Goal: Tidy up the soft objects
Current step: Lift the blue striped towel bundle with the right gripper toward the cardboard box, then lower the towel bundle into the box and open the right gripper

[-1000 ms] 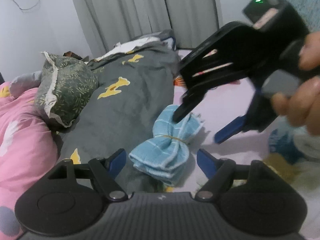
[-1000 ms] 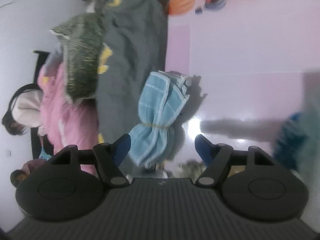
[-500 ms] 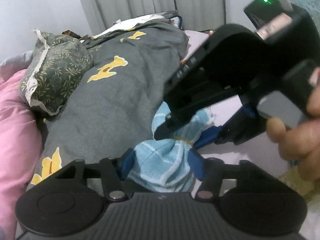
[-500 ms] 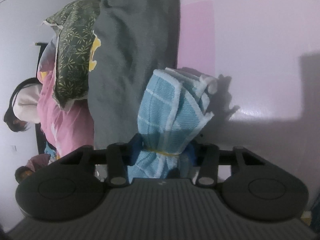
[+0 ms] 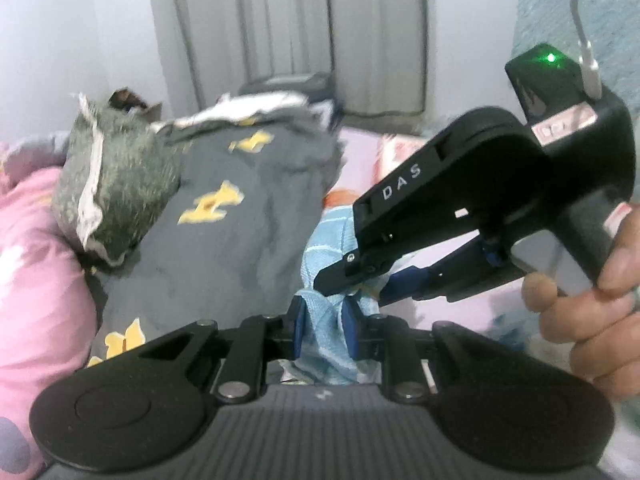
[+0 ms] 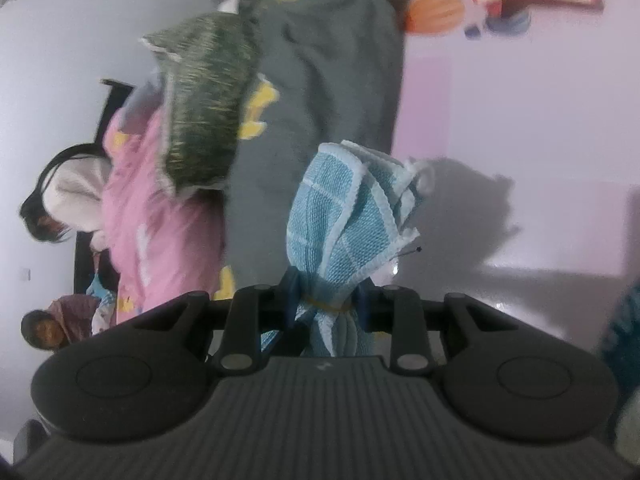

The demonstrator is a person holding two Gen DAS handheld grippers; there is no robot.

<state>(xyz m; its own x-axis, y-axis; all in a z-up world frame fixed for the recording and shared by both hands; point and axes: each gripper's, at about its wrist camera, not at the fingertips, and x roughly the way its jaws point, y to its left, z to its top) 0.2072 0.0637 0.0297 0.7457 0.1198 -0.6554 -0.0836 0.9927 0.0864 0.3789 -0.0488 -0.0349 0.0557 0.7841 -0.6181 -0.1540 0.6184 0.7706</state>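
Observation:
A light blue checked towel (image 5: 326, 332), tied in the middle with a yellow band, is held off the pink bed sheet (image 6: 520, 128). My left gripper (image 5: 325, 330) is shut on one end of it. My right gripper (image 6: 326, 308) is shut on the towel (image 6: 344, 216) at the band, and also shows in the left wrist view (image 5: 360, 284), coming in from the right just above the left fingers. The towel's free end fans out above the right gripper.
A grey blanket with yellow shapes (image 5: 240, 224) lies just left of the towel. A green patterned pillow (image 5: 116, 184) and pink bedding (image 5: 36, 280) lie further left. Grey curtains (image 5: 296, 20) hang behind. A dark blue soft item (image 6: 624, 332) sits at the right edge.
Both grippers moved in on the towel and shut on it, from open one second ago. The towel has come up off the bed sheet.

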